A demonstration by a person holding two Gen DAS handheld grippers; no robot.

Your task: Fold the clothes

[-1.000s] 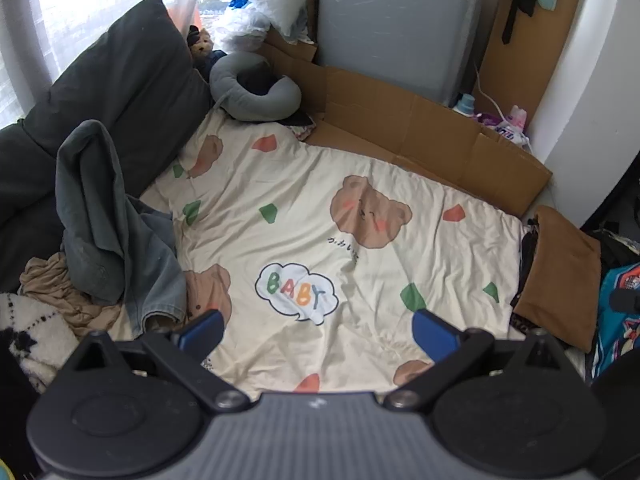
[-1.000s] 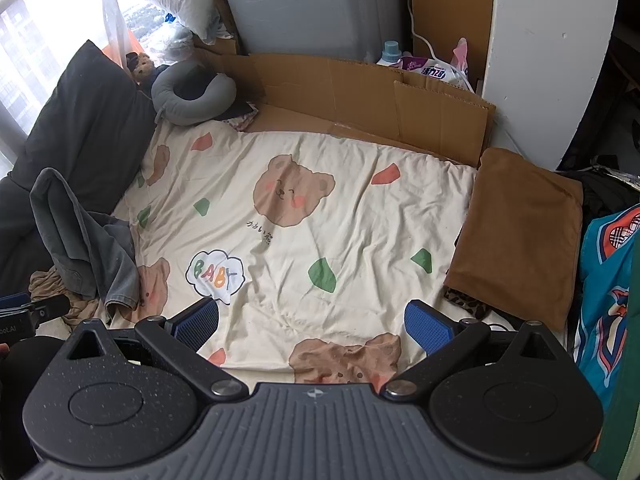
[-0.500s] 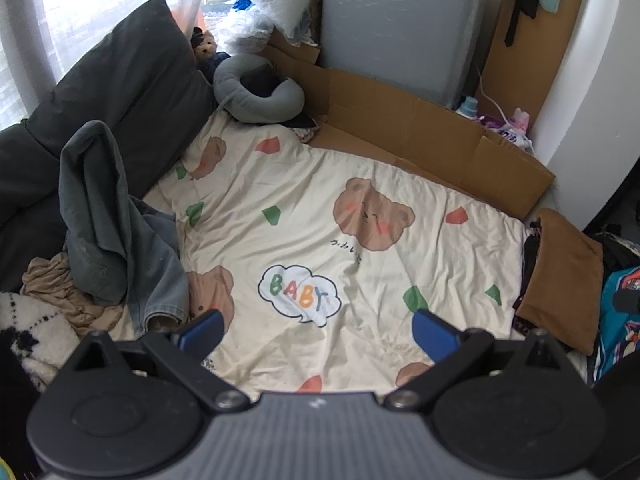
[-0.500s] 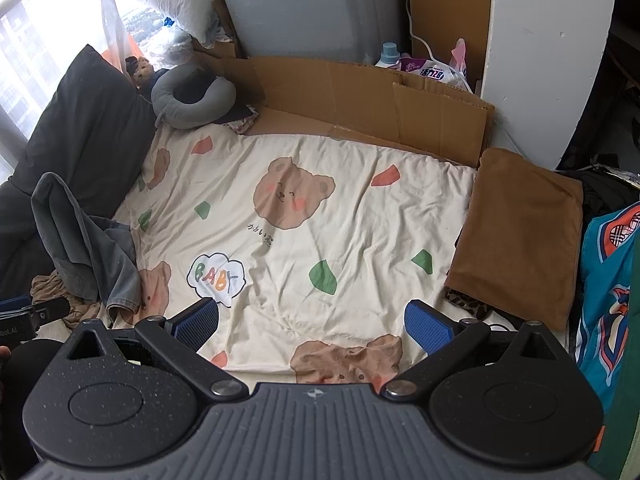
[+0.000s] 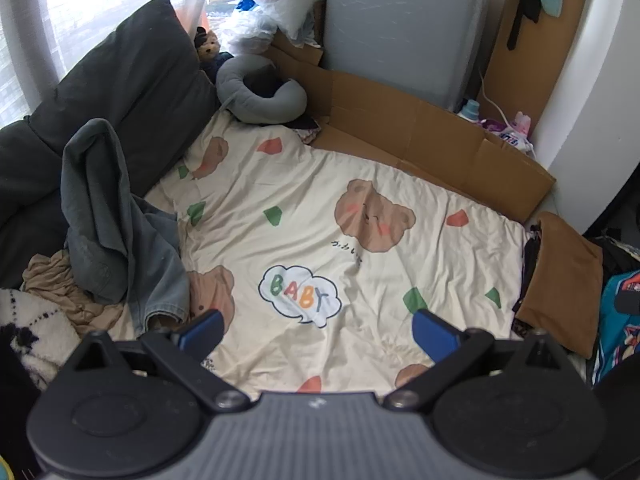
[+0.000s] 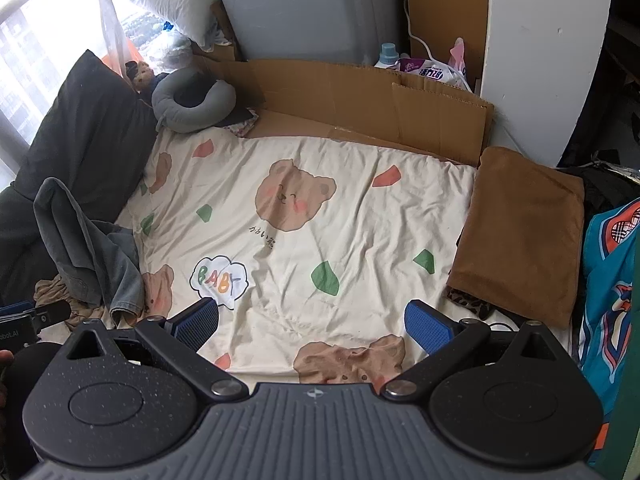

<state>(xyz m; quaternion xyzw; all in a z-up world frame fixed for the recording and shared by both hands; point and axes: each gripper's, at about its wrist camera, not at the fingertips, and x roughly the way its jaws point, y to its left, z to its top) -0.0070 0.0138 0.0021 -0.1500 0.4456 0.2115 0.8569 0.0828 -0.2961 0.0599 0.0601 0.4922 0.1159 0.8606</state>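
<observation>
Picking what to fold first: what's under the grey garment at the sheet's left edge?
A tan garment shows beneath the grey garment; how far it extends underneath is covered.

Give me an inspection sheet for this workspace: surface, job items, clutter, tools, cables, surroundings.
Surface: bear-print sheet, wrinkled, middle bare.
Job's things: grey garment heaped at the sheet's left edge over a beige garment; brown folded cloth at the right edge.
Clutter: neck pillow, dark cushion, detergent bottle.
Grippers: left tool and right tool both open, empty, above the near edge.
Cables: white cable by the cardboard.
Surroundings: cardboard panels, window on the left.
</observation>
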